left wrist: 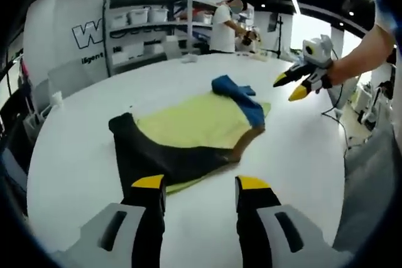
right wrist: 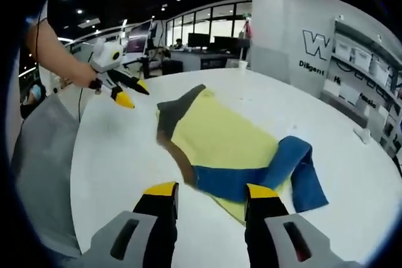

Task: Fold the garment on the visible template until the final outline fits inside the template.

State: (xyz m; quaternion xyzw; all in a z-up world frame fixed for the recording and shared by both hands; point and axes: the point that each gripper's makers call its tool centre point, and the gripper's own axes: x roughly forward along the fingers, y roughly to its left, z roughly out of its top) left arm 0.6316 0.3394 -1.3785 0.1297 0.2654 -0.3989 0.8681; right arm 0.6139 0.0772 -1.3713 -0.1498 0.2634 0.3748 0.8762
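In the left gripper view the garment (left wrist: pixel 195 133), yellow with black and blue parts, lies on the white table (left wrist: pixel 301 149) at frame centre, just above the left gripper (left wrist: pixel 200 183), whose jaws stand apart and hold nothing. The right gripper (left wrist: pixel 295 86) hangs at upper right, clear of the cloth. In the right gripper view its jaws are apart just below the garment's blue edge; any template under the cloth is hard to make out.

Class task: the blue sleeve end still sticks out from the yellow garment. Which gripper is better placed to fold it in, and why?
Right gripper, probably: the blue sleeve lies just beyond its open jaws. The left gripper sits at the black end.
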